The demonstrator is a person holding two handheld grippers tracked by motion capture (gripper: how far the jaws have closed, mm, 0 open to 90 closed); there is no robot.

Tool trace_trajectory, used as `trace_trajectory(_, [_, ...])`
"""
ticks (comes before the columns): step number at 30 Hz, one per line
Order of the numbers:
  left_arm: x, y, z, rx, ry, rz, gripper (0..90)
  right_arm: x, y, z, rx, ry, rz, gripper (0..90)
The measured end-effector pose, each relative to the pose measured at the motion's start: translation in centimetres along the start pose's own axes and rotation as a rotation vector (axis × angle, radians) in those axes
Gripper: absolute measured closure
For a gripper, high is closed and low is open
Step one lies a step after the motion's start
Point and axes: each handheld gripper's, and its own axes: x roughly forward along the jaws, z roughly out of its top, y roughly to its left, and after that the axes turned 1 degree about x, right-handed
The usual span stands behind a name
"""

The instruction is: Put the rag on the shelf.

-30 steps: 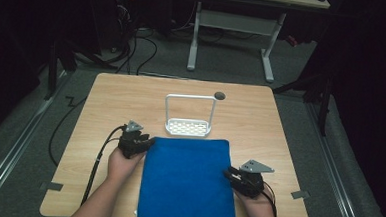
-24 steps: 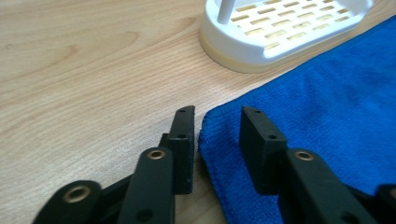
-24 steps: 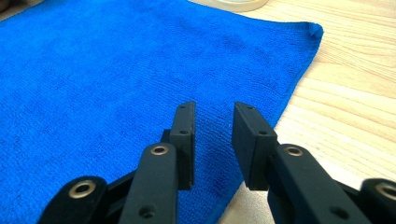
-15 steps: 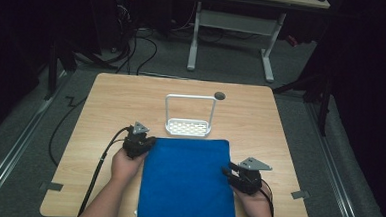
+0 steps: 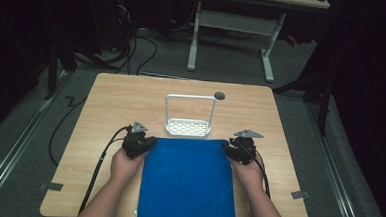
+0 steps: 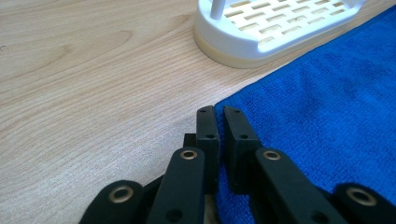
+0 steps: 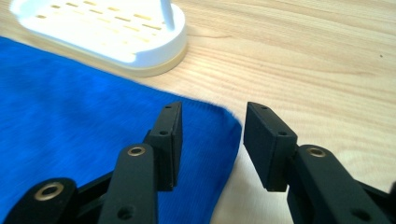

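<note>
Left gripper (image 6: 218,116) fingers pinch the flat blue cloth's (image 5: 187,181) far-left corner; right gripper (image 7: 212,122) fingers straddle the far-right corner, gaping, likely for lifting.

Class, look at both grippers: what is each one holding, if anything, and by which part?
The left gripper is shut on the blue cloth at its far left corner. The right gripper holds nothing; its open jaws straddle the cloth's far right corner.

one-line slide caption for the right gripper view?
Right claw, jaws open, straddling the far corner of the blue cloth on the wooden table, white slotted rack just beyond.
</note>
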Motion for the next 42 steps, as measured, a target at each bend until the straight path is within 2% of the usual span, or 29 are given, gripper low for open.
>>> trace_trajectory(5, [0.0, 0.1, 0.0, -0.003, 0.002, -0.004, 85.4, 1.5, -0.5, 0.2, 0.000, 0.056, -0.030, 57.3])
trace_trajectory(7, [0.0, 0.0, 0.0, -0.003, 0.002, -0.004, 85.3, 1.7, -0.6, 0.1, 0.004, 0.057, -0.022, 57.8])
trace_trajectory(8, [0.0, 0.1, 0.0, -0.004, 0.002, -0.005, 85.2, 1.8, -0.7, 0.1, -0.001, 0.053, -0.012, 61.9])
trace_trajectory(10, [0.0, 0.1, 0.0, -0.006, 0.002, -0.006, 85.2, 1.8, -0.7, 0.1, -0.002, 0.051, -0.008, 64.0])
trace_trajectory(12, [0.0, 0.1, 0.0, -0.006, 0.001, -0.007, 85.0, 1.8, -0.6, 0.1, -0.009, 0.050, -0.002, 71.5])
trace_trajectory(13, [0.0, 0.1, 0.0, -0.008, 0.001, -0.011, 84.9, 1.7, -0.6, 0.0, -0.006, 0.055, 0.013, 76.2])
trace_trajectory(14, [0.0, 0.1, 0.0, -0.010, 0.001, -0.015, 84.9, 1.7, -0.5, 0.0, -0.009, 0.061, 0.022, 85.6])
trace_trajectory(19, [-0.3, 0.0, -0.1, 0.002, -0.015, -0.029, 85.9, 1.5, -0.1, 0.0, -0.032, 0.066, 0.023, 88.4])
trace_trajectory(21, [-0.6, -0.1, -0.3, 0.018, -0.038, -0.041, 86.7, 0.9, 0.4, -0.2, -0.054, 0.025, 0.010, 88.4])
trace_trajectory(22, [-1.1, -0.4, -0.6, 0.040, -0.087, -0.046, 86.8, 0.2, 0.9, -0.4, -0.058, -0.011, 0.024, 88.3])
trace_trajectory(24, [-1.7, -0.8, -0.8, 0.072, -0.135, -0.056, 86.9, -0.6, 1.4, -0.7, -0.062, -0.052, 0.028, 88.3])
trace_trajectory(25, [-1.7, -0.8, -0.8, 0.072, -0.135, -0.056, 87.0, -1.0, 1.7, -0.8, -0.064, -0.075, 0.027, 88.3])
trace_trajectory(26, [-1.7, -0.8, -0.7, 0.057, -0.125, -0.064, 87.0, -1.0, 1.7, -0.8, -0.064, -0.075, 0.027, 88.3])
trace_trajectory(27, [-1.9, -0.8, -0.6, 0.015, -0.113, -0.087, 87.2, -1.7, 2.1, -1.1, -0.063, -0.115, 0.026, 88.4])
trace_trajectory(29, [-2.0, -0.9, -0.7, 0.012, -0.117, -0.091, 87.3, -2.3, 2.4, -1.1, -0.062, -0.144, 0.038, 88.5])
trace_trajectory(31, [-2.1, -1.5, -0.7, 0.040, -0.108, -0.077, 87.3, -2.6, 2.5, -1.0, -0.067, -0.157, 0.050, 88.5])
trace_trajectory(34, [-2.6, -2.1, -0.6, 0.058, -0.132, -0.065, 87.4, -3.8, 3.3, -1.1, -0.125, -0.207, 0.037, 88.5])
trace_trajectory(38, [-3.5, -2.2, -0.5, 0.059, -0.195, -0.069, 87.3, -4.5, 3.4, -1.2, -0.133, -0.232, 0.043, 88.5])
trace_trajectory(42, [-4.5, -1.8, -0.4, 0.019, -0.232, -0.076, 87.3, -5.1, 3.7, -1.3, -0.170, -0.246, 0.040, 88.5])
